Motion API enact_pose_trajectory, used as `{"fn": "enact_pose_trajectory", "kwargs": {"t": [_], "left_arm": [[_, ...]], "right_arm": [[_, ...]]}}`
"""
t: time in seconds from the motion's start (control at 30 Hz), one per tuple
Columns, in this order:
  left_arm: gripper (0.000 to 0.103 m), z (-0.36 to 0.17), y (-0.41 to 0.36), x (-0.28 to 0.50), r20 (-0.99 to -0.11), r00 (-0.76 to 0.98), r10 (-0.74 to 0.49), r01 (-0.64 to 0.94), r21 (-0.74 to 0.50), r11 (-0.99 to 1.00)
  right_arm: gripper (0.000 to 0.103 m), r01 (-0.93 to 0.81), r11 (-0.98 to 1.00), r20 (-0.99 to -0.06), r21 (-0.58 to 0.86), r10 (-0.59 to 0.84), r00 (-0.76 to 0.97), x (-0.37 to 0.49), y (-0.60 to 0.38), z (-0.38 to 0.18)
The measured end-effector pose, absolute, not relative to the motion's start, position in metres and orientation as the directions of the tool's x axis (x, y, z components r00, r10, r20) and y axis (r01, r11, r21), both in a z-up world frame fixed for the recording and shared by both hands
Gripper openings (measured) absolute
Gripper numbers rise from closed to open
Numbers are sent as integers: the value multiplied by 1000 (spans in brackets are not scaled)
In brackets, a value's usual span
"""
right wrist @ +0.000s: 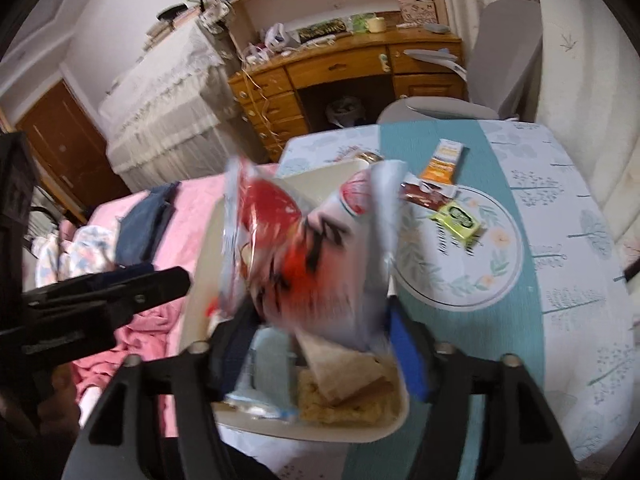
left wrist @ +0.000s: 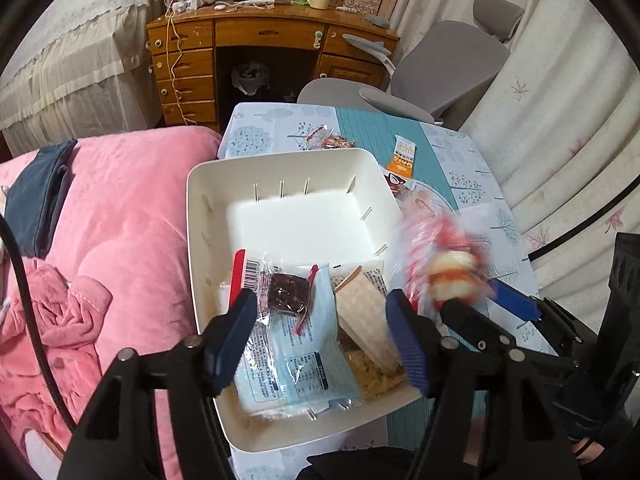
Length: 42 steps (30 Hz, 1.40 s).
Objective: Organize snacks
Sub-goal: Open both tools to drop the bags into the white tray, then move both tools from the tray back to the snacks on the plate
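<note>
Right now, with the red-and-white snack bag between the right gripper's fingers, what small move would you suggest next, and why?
Probably let the red-and-white snack bag fall into the white bin, then draw the right gripper back: the jaws stand apart, the blurred bag hangs over packets already inside.

Matt white plastic bin [left wrist: 200, 216], glossy crinkled snack wrappers [left wrist: 296, 344]

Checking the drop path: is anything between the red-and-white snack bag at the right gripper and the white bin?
Nothing visible blocks it. The red-and-white bag hangs blurred between the right gripper's jaws, directly over the white bin, whose far half is bare.
</note>
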<state>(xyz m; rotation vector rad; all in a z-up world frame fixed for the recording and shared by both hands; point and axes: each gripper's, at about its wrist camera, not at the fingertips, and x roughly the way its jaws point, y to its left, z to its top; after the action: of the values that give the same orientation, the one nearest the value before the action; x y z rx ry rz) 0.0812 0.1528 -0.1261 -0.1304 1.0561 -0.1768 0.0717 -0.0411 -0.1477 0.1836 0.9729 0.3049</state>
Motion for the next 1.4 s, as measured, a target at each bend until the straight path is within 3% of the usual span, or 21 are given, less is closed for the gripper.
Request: {"fn": "enact_pose_trajectory", "kwargs": {"t": [0.07,0.37,0.87,1.4], "left_arm": [[76,-128,154,81,-861,469,-196,68,-187,980],[82,-131,151,85,-890,409,-200,25,-209,978],[82,-99,113,103,-891,387,-237,80,-224,971],[82,-60,48,169,-884,439,-160,100,-129,987]], "right_arm": [[75,-171,946,-788,276,325,523,70,-42,-149],[76,-198,960,-823,196,271,499,58,-43,-144],[81,-289,953,-828,92,234,510,53,-68,-136],[82,-411,911,-802,-4,243,545,89,-122,-135]]}}
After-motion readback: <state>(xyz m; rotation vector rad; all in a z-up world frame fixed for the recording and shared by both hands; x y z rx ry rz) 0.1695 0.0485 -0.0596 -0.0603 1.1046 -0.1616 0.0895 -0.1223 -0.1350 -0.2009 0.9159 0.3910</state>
